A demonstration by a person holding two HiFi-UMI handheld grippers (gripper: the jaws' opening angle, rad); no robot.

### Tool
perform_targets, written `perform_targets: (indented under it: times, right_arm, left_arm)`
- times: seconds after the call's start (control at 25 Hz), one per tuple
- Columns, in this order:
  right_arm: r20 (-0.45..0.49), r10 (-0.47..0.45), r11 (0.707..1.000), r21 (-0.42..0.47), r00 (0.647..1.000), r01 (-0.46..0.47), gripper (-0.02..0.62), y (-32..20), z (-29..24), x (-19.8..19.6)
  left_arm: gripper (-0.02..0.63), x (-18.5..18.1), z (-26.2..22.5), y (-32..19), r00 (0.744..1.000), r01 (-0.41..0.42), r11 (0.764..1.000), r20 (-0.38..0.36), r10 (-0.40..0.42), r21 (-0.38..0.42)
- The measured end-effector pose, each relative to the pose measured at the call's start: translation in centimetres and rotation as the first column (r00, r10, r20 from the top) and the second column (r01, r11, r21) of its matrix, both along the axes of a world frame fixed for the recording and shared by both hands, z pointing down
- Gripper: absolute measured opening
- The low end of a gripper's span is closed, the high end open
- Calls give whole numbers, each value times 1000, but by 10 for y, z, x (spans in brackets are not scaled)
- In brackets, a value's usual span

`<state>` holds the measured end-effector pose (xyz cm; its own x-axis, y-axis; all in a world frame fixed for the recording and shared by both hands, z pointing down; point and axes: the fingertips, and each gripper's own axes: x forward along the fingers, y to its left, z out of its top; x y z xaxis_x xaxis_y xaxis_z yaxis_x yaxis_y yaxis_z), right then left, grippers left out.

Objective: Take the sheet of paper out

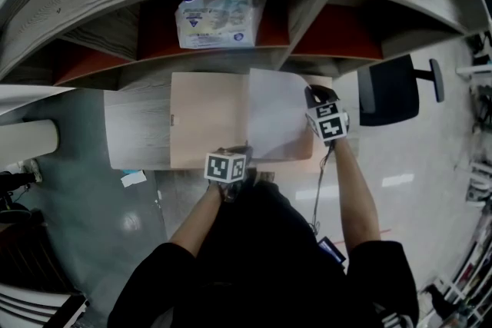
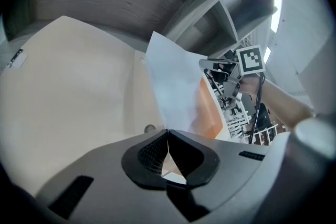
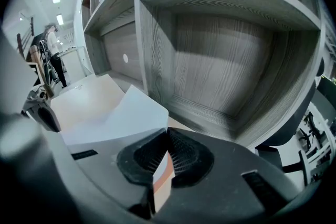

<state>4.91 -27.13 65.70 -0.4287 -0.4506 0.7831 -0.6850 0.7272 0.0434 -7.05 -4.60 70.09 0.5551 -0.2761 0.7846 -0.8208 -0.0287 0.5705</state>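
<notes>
A beige folder [image 1: 206, 119] lies open on the grey desk [image 1: 134, 134], its orange inner flap [image 1: 304, 154] showing at the right. A white sheet of paper [image 1: 275, 115] rests on that flap, bowed upward. My left gripper [image 1: 240, 155] is at the folder's near edge, shut on the sheet's near corner [image 2: 176, 86]. At the sheet's far right edge, my right gripper [image 1: 312, 97] is shut, with the white sheet [image 3: 126, 113] and a strip of orange flap between its pads. From the left gripper view the right gripper [image 2: 231, 81] sits beyond the paper.
Open shelf cubbies rise behind the desk, one holding a plastic-wrapped package [image 1: 219, 15]. A black office chair [image 1: 392, 88] stands to the right on the floor. A shelf divider [image 3: 152, 34] is close ahead of the right gripper. A person [image 3: 52, 55] stands far off.
</notes>
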Motion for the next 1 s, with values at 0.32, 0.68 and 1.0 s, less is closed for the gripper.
perform_targets:
  times: [0.32,0.68,1.0]
  right_arm:
    - [15,-27,999,46,1000,27,15,5,-16,-11]
    - [30,-58,993,100,998,55,15,12,-35,-23]
    - [44,-128,980,162,991,119,15,23,-60,-41]
  left_arm:
    - [48,-8,-6,1,999,44,999,5,-44,32]
    - [48,-13,-12,4,996,88,993,8,-89,72]
    - [48,-15,-18,12,990,140,985,11,-142,98]
